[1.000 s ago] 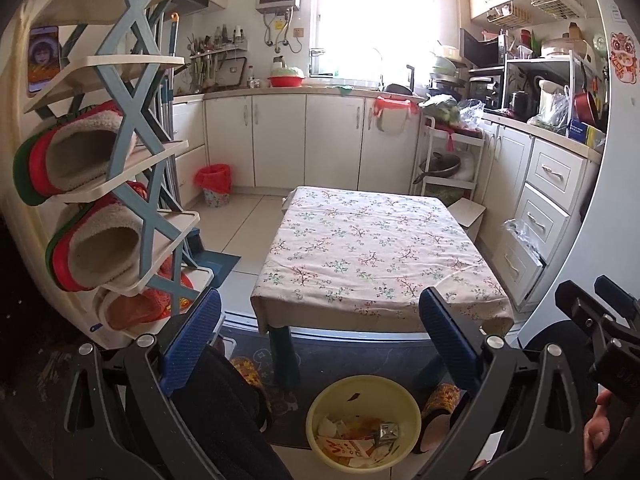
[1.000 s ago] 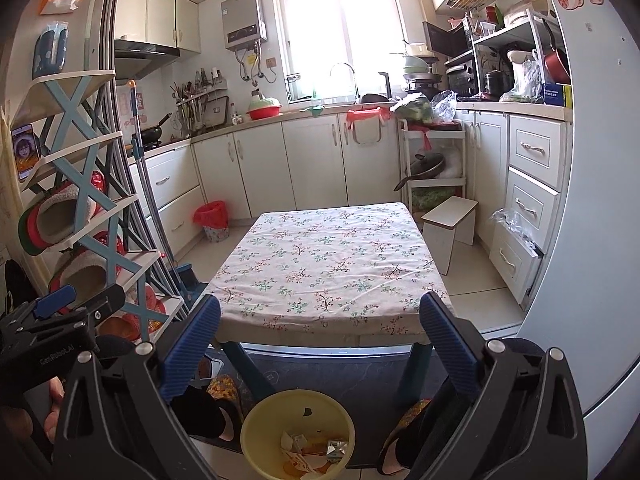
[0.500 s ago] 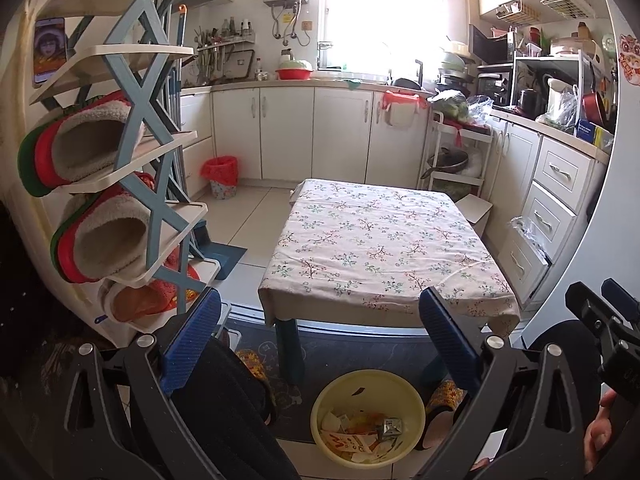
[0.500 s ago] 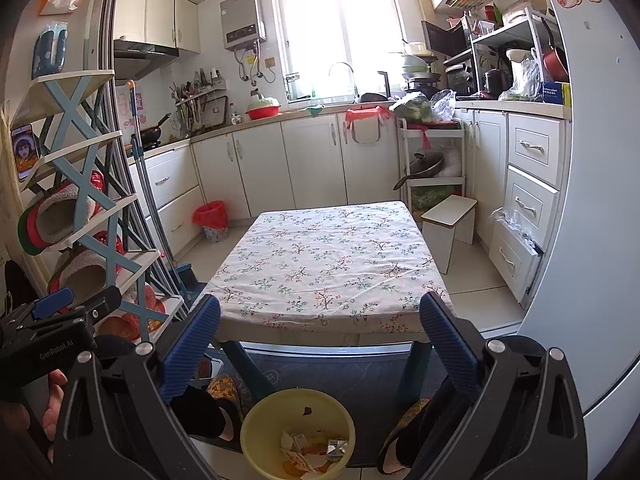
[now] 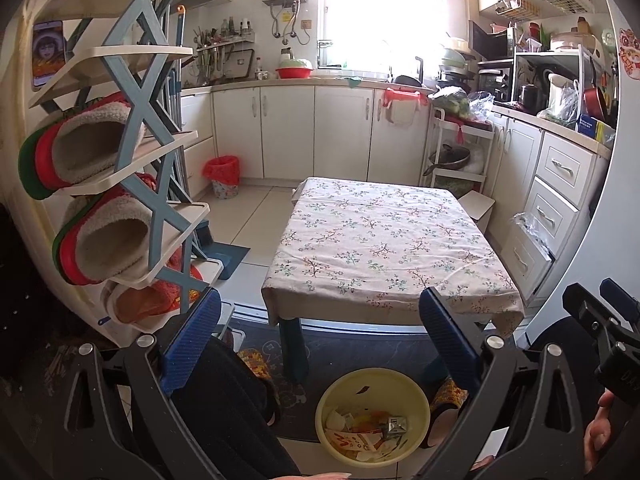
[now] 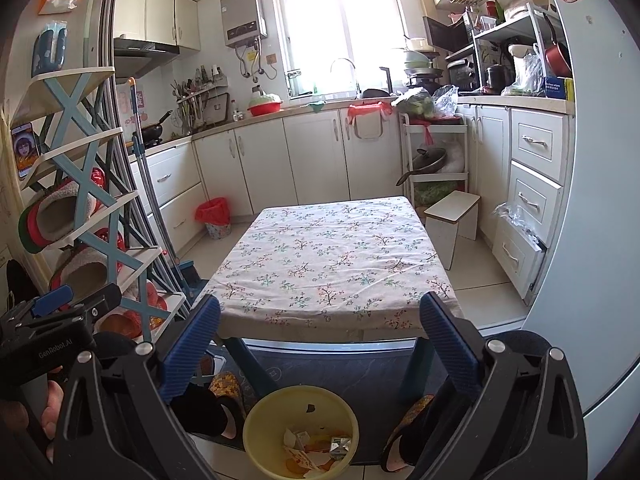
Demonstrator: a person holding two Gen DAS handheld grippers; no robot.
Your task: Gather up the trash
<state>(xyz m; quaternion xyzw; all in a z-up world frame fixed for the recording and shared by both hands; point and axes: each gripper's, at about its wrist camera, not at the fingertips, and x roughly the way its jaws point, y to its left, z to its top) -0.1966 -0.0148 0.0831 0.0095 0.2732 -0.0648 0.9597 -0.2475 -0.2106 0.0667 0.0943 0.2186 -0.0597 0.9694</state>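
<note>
Both hand-held grippers, left (image 5: 320,340) and right (image 6: 320,340), spread wide, empty. Stool (image 6: 452,216) plain only in right view.

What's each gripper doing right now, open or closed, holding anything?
Left gripper: open, holding nothing.
Right gripper: open, holding nothing.

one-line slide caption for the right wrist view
Open right gripper above a yellow bin of trash, facing a floral-clothed table.
</note>
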